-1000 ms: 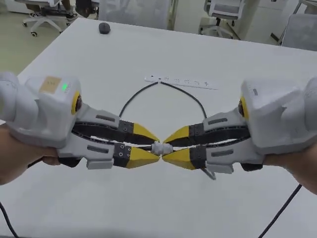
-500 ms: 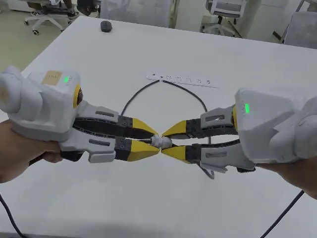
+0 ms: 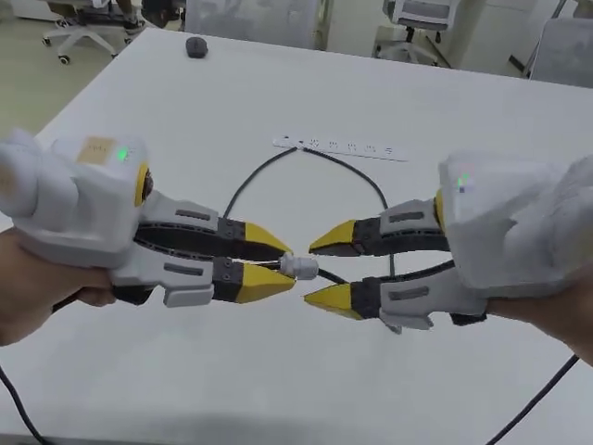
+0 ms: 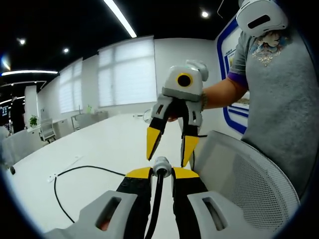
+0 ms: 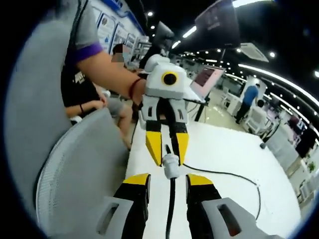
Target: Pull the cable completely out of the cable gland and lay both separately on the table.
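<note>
A small white cable gland [image 3: 299, 269] hangs above the white table [image 3: 185, 120], with my left gripper [image 3: 291, 267] shut on it. In the left gripper view the gland [image 4: 161, 166] sits between my yellow tips. My right gripper [image 3: 309, 273] faces it tip to tip, open, one jaw above the gland's level and one below. The black cable [image 3: 330, 276] leaves the gland and runs between the right gripper's spread jaws. In the right gripper view the cable [image 5: 171, 199] passes between my open jaws up to the gland [image 5: 170, 167]. The cable's loop [image 3: 243, 185] lies on the table behind.
A white power strip [image 3: 339, 148] lies past the cable loop. A small dark object [image 3: 195, 46] sits near the table's far edge, with office chairs [image 3: 422, 23] beyond. A grey mesh chair back [image 4: 244, 174] and a person in a grey shirt [image 4: 279, 89] are close.
The right gripper was shut at the gland, tip to tip with the left, and has now opened and let go. The left gripper keeps its hold.
</note>
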A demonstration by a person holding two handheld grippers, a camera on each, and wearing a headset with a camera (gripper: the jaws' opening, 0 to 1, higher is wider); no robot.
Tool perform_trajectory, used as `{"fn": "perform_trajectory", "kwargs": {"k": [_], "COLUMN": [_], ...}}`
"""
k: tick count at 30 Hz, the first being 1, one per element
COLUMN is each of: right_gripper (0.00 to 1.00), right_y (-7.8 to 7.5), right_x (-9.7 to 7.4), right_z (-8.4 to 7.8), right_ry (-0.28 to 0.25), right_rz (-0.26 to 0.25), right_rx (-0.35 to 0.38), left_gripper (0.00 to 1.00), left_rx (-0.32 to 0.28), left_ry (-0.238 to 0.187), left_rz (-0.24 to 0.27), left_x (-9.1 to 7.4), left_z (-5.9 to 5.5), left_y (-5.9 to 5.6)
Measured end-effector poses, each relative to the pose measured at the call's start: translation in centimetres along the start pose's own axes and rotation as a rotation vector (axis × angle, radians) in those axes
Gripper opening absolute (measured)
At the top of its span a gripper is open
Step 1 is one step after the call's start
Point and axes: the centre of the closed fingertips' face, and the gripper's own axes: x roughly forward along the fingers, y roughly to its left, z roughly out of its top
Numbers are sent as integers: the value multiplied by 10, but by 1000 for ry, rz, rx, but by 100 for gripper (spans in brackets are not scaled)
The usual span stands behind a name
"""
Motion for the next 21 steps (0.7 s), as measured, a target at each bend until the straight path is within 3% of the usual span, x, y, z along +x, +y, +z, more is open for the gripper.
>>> {"fn": "perform_trajectory", "kwargs": {"k": [6,7,9,10,12,14,19,21], "right_gripper": [23,22,24,22,18,18,8,13], "right_y": [-11,-7,-8,-5,-9,-6,0,4], "right_x": [-10,-10,-9,-9,-7,-7,-8,-7], "right_z": [10,14,18,20,14,12,11,11], "right_ry": [-121,-149,-188,-212,-217,-235,-276,-281], "right_rz": [34,83,111,158,160,218,303,327], "right_rx": [265,317,409,460,493,596,695,730], "left_gripper": [15,15,15,15,15,15,15,15], "left_rx": [82,88,120,119,145,165,185,200], "left_ry": [29,34,50,50,54,58,48,38], "left_rz": [-39,-43,-54,-58,-68,-77,-87,-93], "left_x": [0,1,4,5,6,6,5,4], "left_z": [-1,-2,-4,-4,-3,-2,1,4], "left_y": [-9,-9,-12,-14,-16,-19,-22,-24]}}
